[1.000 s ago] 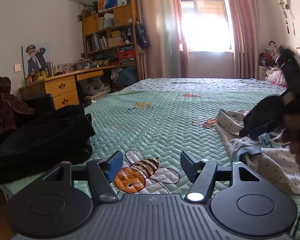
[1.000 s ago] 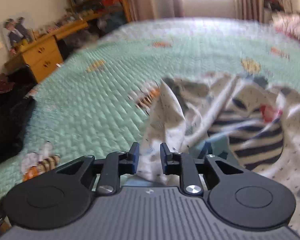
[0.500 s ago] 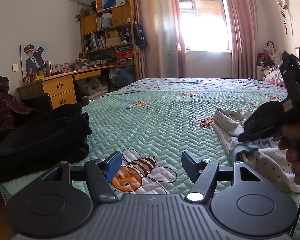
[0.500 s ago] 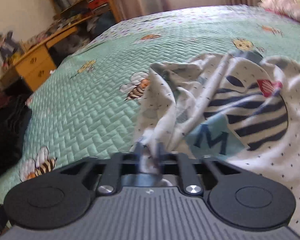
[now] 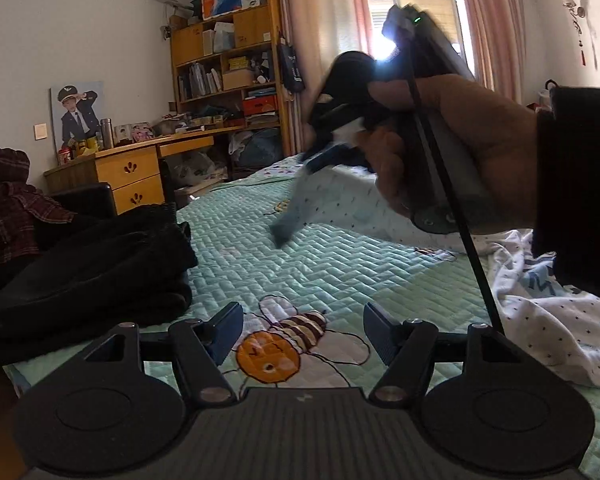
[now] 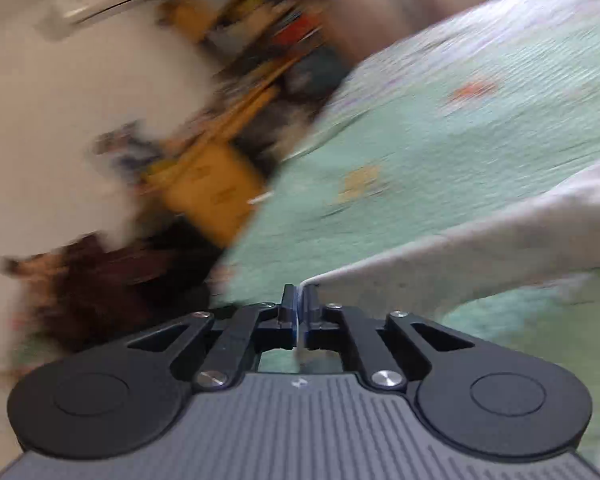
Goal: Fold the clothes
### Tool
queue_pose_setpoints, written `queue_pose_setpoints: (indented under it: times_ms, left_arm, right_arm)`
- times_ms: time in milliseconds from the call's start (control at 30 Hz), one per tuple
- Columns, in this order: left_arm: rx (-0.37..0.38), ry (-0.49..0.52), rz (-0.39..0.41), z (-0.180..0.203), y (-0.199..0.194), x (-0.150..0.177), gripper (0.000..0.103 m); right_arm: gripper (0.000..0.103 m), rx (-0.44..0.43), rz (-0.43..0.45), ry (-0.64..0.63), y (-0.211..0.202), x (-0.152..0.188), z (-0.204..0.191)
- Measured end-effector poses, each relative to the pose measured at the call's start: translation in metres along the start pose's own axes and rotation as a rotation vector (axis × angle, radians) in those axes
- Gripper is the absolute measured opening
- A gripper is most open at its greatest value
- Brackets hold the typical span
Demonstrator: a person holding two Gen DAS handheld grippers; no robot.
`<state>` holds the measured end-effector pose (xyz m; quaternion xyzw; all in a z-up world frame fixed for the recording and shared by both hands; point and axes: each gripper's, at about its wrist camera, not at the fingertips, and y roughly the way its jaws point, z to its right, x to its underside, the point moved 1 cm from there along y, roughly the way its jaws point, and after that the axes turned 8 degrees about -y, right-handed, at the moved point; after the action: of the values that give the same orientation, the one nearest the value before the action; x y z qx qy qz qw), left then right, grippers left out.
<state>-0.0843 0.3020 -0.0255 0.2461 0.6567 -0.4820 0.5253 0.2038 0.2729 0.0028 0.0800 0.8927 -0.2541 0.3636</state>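
A white dotted garment [image 5: 560, 320] with a striped print lies on the right of the green quilt [image 5: 260, 264]. My right gripper [image 6: 299, 300] pinches its edge between the pads, though the jaws are opening slightly. The cloth [image 6: 480, 260] stretches away to the right, lifted off the bed. In the left wrist view a hand [image 5: 460, 140] holds that gripper [image 5: 332, 136] high in the middle, with fabric hanging from it, blurred. My left gripper [image 5: 304, 328] is open and holds nothing, low over an embroidered bee [image 5: 276, 356].
A pile of black clothes [image 5: 92, 272] sits at the bed's left edge, with a plaid garment [image 5: 8, 208] behind it. A wooden desk [image 5: 132, 176] and bookshelf [image 5: 228, 60] stand beyond the bed's left side. The right wrist view is badly motion-blurred.
The right gripper shut on the garment's edge, then swung up and to the left across the left wrist view, pulling the cloth with it. The left gripper stayed still and open.
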Motion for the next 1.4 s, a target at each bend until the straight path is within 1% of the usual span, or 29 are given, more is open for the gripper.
queue_pose_setpoints:
  times_ms: [33,67,100,133,200,233,333,400,467,500,567,600,633,667,700,767,800,867,967,1033,1067,1100,1167,1233,1267,1333,1400]
  left_arm:
    - [-0.001,0.001,-0.004,0.000,0.002,-0.001,0.070]
    - [0.001,0.005,-0.006,0.001,0.003,-0.001,0.070]
    - [0.007,0.013,-0.008,0.004,0.004,-0.001,0.070]
    - [0.017,0.023,-0.011,0.008,0.006,-0.001,0.070]
    - [0.051,0.049,-0.009,0.020,0.010,-0.004,0.070]
    - [0.071,0.063,-0.004,0.027,0.012,-0.007,0.070]
    - [0.159,0.119,0.032,0.054,0.021,-0.026,0.070]
    - [0.230,0.155,0.062,0.075,0.034,-0.044,0.072]
    - [0.332,0.191,0.067,0.098,0.054,-0.064,0.073]
    - [0.378,0.217,0.064,0.112,0.066,-0.072,0.074]
    - [0.434,0.288,0.050,0.143,0.093,-0.084,0.077]
    - [0.462,0.333,0.029,0.160,0.109,-0.090,0.081]
    - [0.492,0.371,-0.002,0.175,0.126,-0.094,0.086]
    - [0.520,0.402,-0.046,0.190,0.145,-0.097,0.088]
    - [0.543,0.426,-0.092,0.205,0.165,-0.100,0.089]
    - [0.559,0.433,-0.201,0.231,0.207,-0.102,0.089]
    - [0.564,0.423,-0.246,0.238,0.227,-0.104,0.088]
    - [0.563,0.400,-0.317,0.250,0.266,-0.106,0.088]
    - [0.570,0.353,-0.406,0.259,0.311,-0.106,0.088]
    - [0.593,0.319,-0.464,0.262,0.337,-0.106,0.087]
    - [0.606,0.304,-0.492,0.261,0.347,-0.105,0.086]
    - [0.622,0.289,-0.520,0.261,0.357,-0.104,0.086]
    - [0.679,0.254,-0.570,0.251,0.373,-0.102,0.086]
    - [0.743,0.210,-0.618,0.246,0.385,-0.104,0.086]
    - [0.762,0.194,-0.638,0.245,0.391,-0.104,0.086]
    - [0.795,0.158,-0.682,0.244,0.404,-0.104,0.087]
    - [0.830,0.124,-0.724,0.244,0.415,-0.103,0.091]
  right_arm:
    - [0.038,-0.017,-0.032,-0.013,0.002,0.001,0.002]
    - [0.055,0.011,-0.027,-0.033,-0.006,0.005,0.009]
    - [0.061,0.048,-0.013,-0.055,-0.016,0.009,0.016]
    - [0.064,0.076,0.007,-0.072,-0.030,0.015,0.026]
    - [0.064,0.093,0.028,-0.087,-0.064,0.030,0.050]
    - [0.064,0.115,0.037,-0.088,-0.085,0.037,0.065]
    - [0.064,0.227,0.080,-0.107,-0.154,0.053,0.107]
    - [0.064,0.307,0.113,-0.128,-0.199,0.055,0.133]
    - [0.064,0.366,0.132,-0.150,-0.241,0.052,0.163]
    - [0.064,0.389,0.135,-0.150,-0.255,0.049,0.178]
    - [0.064,0.411,0.138,-0.130,-0.282,0.039,0.211]
    - [0.064,0.413,0.143,-0.110,-0.294,0.034,0.229]
    - [0.064,0.407,0.146,-0.087,-0.303,0.029,0.247]
    - [0.064,0.393,0.148,-0.065,-0.310,0.023,0.265]
    - [0.064,0.375,0.148,-0.047,-0.316,0.016,0.281]
    - [0.064,0.360,0.144,-0.036,-0.321,0.003,0.308]
    - [0.064,0.356,0.132,-0.047,-0.321,-0.004,0.320]
    - [0.067,0.351,0.074,-0.091,-0.315,-0.018,0.342]
    - [0.067,0.389,0.017,-0.161,-0.315,-0.032,0.374]
    - [0.067,0.380,-0.012,-0.145,-0.316,-0.036,0.398]
    - [0.067,0.353,-0.021,-0.108,-0.317,-0.038,0.413]
    - [0.067,0.308,-0.028,-0.061,-0.317,-0.040,0.426]
    - [0.066,0.213,-0.039,0.029,-0.317,-0.042,0.451]
    - [0.066,0.140,-0.037,0.062,-0.316,-0.042,0.462]
    - [0.066,0.105,-0.045,0.073,-0.313,-0.042,0.467]
    - [0.066,0.047,-0.078,0.089,-0.304,-0.044,0.475]
    - [0.066,-0.011,-0.115,0.108,-0.293,-0.045,0.479]
